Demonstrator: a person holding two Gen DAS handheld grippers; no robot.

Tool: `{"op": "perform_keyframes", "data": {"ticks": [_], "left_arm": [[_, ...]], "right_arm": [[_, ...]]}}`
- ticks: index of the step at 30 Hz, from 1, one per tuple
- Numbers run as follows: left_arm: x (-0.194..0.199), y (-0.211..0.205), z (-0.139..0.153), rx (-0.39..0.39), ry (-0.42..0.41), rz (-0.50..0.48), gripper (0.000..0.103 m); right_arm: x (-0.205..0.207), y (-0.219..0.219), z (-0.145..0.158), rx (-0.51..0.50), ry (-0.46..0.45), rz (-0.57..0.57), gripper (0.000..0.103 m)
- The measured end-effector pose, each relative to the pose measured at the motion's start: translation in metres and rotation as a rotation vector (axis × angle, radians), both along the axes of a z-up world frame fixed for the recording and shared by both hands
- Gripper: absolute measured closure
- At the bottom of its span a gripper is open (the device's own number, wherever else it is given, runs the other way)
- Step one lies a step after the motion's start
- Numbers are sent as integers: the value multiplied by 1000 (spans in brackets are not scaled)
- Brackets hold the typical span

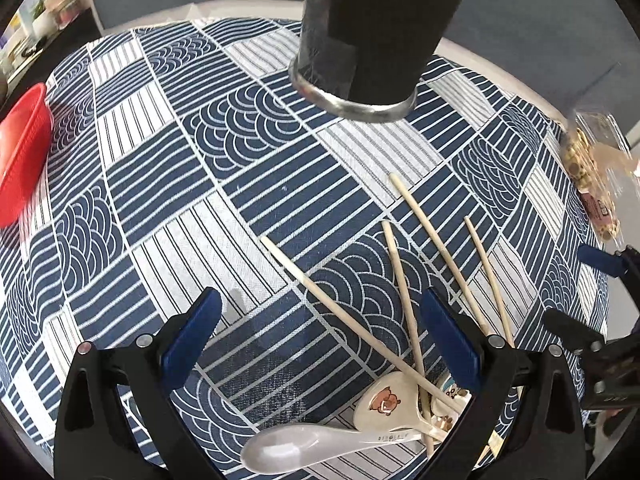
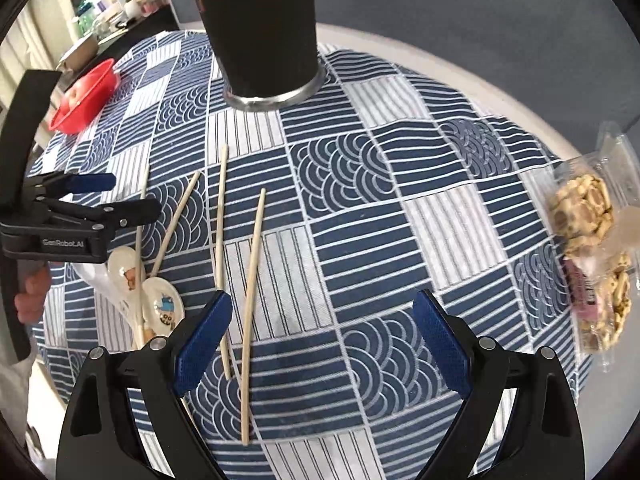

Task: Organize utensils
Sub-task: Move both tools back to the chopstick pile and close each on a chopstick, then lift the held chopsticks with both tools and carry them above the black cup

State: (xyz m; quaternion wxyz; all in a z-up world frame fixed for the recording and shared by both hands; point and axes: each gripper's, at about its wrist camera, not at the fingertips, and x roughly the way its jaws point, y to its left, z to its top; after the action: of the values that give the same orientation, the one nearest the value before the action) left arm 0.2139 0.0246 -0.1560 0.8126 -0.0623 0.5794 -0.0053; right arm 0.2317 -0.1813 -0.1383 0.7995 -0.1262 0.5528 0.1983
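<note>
While both grippers gape empty, chopsticks (image 2: 252, 312) lie just inside the right gripper (image 2: 324, 344).

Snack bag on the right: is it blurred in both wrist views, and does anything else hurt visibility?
Left wrist view: snack bag smeared at the fisheye edge, chopsticks sharp. Right wrist view: the bag is somewhat clearer but soft; tablecloth bulges from lens distortion; no strong glare, only the holder's base rim shines.

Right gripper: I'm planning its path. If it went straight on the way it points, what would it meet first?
Probably the patterned tablecloth; the right gripper is open and tilts downward. The chopsticks lie left of its line, and the black cup stands farther on.
</note>
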Motion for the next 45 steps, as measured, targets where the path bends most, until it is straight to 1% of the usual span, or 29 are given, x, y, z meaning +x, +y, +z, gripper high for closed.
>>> {"op": "perform_keyframes", "data": {"ticks": [4,6,9,11,13,14,15,16,20,23,28,30,31,32,33,34,35,36,37,38,39,41,43,45], "left_arm": [[2,2,-7,24,32,34,6],[5,2,-12,61,49,58,6],[8,-3,-15,125,65,60,5],[9,-3,-15,118,66,77,4],[10,-4,-15,122,59,84,4],[9,-4,-16,126,51,87,4],[7,-4,-16,126,42,90,4],[6,-4,-16,127,37,91,4],[0,-5,-15,129,37,119,4],[-8,-8,-16,119,81,149,4],[-21,-10,-16,109,135,161,5],[-28,-13,-14,107,141,153,10],[-36,-16,-13,106,140,148,18],[-41,-17,-11,106,139,144,30],[-45,-18,-7,104,139,136,36],[-46,-18,-5,101,147,133,45],[-49,-17,-3,98,152,139,52],[-52,-15,-1,96,150,145,55],[-56,-12,0,93,143,156,65],[-61,-7,1,90,141,171,78],[-65,-2,0,73,144,185,80],[-71,6,1,50,145,183,86],[-79,13,2,19,142,180,91],[-82,25,2,-52,144,191,96]], "right_arm": [[7,5,-11,-2,15,6,16],[12,7,-17,-1,26,9,16],[18,12,-25,4,53,25,16],[22,16,-30,2,65,35,16],[24,22,-34,-38,37,50,14],[25,24,-35,-48,27,56,11],[28,23,-37,-43,38,47,8],[30,22,-37,-34,47,32,7],[28,23,-38,-34,35,20,7],[28,23,-38,-34,31,16,6],[33,23,-37,-63,85,-13,6],[33,23,-37,-75,109,-16,7],[33,23,-37,-77,111,-21,7],[31,22,-37,-78,112,-22,7],[27,22,-35,-75,106,-14,12],[23,21,-32,-72,102,-7,26],[18,21,-27,-67,99,-2,37],[11,22,-24,-66,100,-2,60],[6,22,-23,-65,101,2,80],[3,22,-23,-65,99,5,88],[0,20,-23,-67,89,-2,96],[-3,16,-22,-58,84,-17,97],[-5,7,-23,-30,99,-48,98],[-8,-2,-22,-10,109,-66,98]]}}
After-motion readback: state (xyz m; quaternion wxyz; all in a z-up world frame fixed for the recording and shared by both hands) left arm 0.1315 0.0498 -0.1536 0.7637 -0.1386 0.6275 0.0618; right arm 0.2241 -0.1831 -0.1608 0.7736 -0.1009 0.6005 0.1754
